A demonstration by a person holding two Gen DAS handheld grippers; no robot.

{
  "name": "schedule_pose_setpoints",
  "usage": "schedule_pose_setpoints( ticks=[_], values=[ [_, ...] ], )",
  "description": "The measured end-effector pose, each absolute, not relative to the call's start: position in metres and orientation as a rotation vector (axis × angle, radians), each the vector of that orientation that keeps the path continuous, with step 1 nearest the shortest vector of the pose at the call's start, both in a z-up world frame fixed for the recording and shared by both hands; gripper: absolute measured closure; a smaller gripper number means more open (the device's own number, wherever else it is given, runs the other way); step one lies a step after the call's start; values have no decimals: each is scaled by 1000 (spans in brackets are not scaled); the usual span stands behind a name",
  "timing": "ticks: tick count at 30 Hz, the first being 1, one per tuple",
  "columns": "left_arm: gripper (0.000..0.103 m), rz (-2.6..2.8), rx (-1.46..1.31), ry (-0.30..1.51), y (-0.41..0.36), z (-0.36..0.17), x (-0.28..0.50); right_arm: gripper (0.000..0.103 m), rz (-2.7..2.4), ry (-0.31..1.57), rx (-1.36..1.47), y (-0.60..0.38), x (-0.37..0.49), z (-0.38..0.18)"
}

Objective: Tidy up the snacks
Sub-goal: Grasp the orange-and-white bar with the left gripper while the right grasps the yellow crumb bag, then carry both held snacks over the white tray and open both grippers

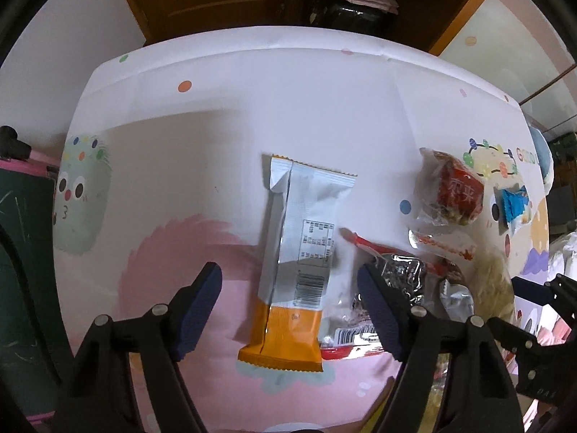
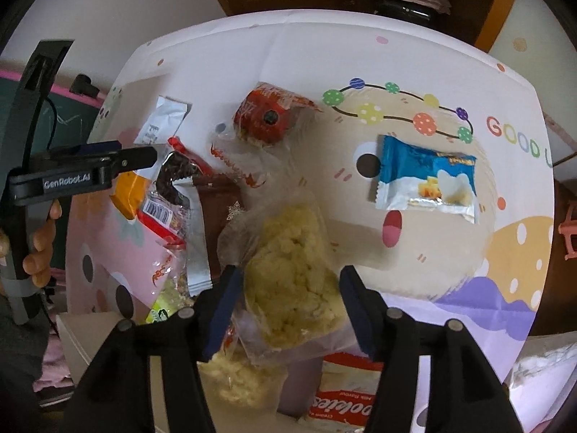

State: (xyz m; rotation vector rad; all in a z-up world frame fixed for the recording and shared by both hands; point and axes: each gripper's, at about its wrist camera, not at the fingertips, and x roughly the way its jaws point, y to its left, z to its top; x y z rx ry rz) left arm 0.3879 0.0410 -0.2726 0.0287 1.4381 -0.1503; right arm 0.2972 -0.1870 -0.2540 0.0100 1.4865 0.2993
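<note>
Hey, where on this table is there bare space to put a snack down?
Free: the far strip of the table beyond the silver-and-orange packet, and the area left of it toward the green monster print. Crowded: the pile right of that packet, around the red-wrapped snack and the clear bag of yellow puffs.

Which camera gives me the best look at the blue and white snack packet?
The right wrist view: the blue and white snack packet lies whole and unobstructed on the table, ahead of the open right tongs. The left wrist view shows it only small and distorted at the far right edge.
</note>
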Motion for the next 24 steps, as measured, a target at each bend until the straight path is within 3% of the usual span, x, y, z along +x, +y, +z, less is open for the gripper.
schedule_pose_setpoints(
  ticks=[6,8,12,14,19,24],
  values=[
    [29,-138,25,1445,42,-281,392,40,275,1500,-52,-175,300,-261],
    [45,-133,14,1453,45,-284,392,39,262,1506,-62,-171,302,-264],
    [63,-123,72,1449,41,-287,390,41,245,1502,-88,-163,304,-267],
    [67,-138,69,1448,39,-286,388,46,239,1498,-81,-165,303,-265],
    [70,-121,85,1388,39,-270,378,51,212,1468,-69,-172,297,-258],
    [70,-122,112,1289,29,-222,353,52,171,1399,-14,-187,288,-230]
  ],
)
